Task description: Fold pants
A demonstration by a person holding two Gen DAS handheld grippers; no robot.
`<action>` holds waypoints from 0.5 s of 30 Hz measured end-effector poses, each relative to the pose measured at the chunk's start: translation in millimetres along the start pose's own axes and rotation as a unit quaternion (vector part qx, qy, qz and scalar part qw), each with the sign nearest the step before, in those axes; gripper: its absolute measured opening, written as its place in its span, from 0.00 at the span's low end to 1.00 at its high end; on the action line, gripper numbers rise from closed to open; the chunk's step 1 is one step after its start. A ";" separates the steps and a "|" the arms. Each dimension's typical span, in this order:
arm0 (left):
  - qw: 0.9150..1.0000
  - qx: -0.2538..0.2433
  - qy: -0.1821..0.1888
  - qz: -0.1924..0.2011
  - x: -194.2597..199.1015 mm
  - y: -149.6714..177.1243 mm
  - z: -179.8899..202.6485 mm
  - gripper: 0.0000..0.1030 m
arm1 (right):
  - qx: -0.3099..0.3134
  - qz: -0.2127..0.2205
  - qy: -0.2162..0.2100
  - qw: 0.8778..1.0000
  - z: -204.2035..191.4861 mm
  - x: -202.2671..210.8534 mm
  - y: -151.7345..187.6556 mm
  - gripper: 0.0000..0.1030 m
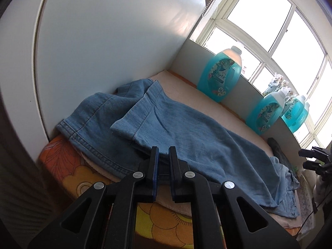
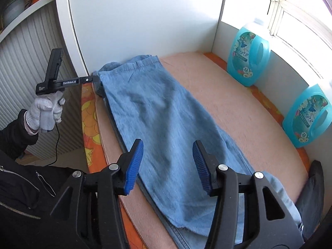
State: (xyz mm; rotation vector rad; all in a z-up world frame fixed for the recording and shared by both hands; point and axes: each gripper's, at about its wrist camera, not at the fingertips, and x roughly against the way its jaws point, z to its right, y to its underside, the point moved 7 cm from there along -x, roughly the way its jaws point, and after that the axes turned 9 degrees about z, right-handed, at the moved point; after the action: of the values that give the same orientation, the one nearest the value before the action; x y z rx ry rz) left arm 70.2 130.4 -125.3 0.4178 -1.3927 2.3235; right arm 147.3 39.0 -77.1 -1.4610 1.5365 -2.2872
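Observation:
Light blue denim pants (image 2: pixel 166 114) lie folded lengthwise on a peach towel (image 2: pixel 228 103), running from the white cabinet corner toward me. In the left wrist view the pants (image 1: pixel 186 128) show two hemmed ends stacked at the far left. My left gripper (image 1: pixel 164 151) is shut on the near edge of the denim; in the right wrist view the left gripper (image 2: pixel 96 80) sits at the pants' far left corner, held by a gloved hand (image 2: pixel 45 112). Above the middle of the pants my right gripper (image 2: pixel 167 142) is open, with nothing pinched. The right gripper (image 1: pixel 307 158) also shows at the left wrist view's right edge.
A white cabinet wall (image 2: pixel 145 20) bounds the far left side. Blue detergent bottles (image 2: pixel 249 58) (image 2: pixel 307 118) stand along the window ledge. An orange floral cloth (image 1: pixel 72 176) covers the surface under the towel. A dark object (image 2: pixel 315 182) lies at the right end.

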 end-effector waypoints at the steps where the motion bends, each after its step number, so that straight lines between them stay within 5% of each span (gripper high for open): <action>1: 1.000 -0.002 -0.004 0.002 2.3 -0.3 -0.2 0.09 | -0.003 0.003 -0.009 1.000 1.8 -13.1 -13.1 0.53; 5: 1.000 0.010 -0.024 0.005 3.4 -1.5 -9.9 0.44 | -0.005 0.014 -0.031 0.999 7.1 -75.8 -64.6 0.53; 10: 0.997 0.078 -0.018 -0.005 -4.7 1.6 -24.3 0.46 | -0.021 0.012 -0.072 0.997 7.0 -160.2 -110.4 0.53; 15: 0.996 0.081 -0.026 0.009 -10.3 -2.5 -19.4 0.46 | -0.025 -0.018 -0.088 0.996 4.2 -239.0 -124.4 0.53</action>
State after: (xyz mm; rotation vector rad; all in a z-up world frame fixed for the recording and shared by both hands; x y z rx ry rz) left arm 79.5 146.8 -136.9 0.5182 -1.2398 2.4649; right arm 339.6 214.3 -147.1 -1.6652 1.5401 -2.0869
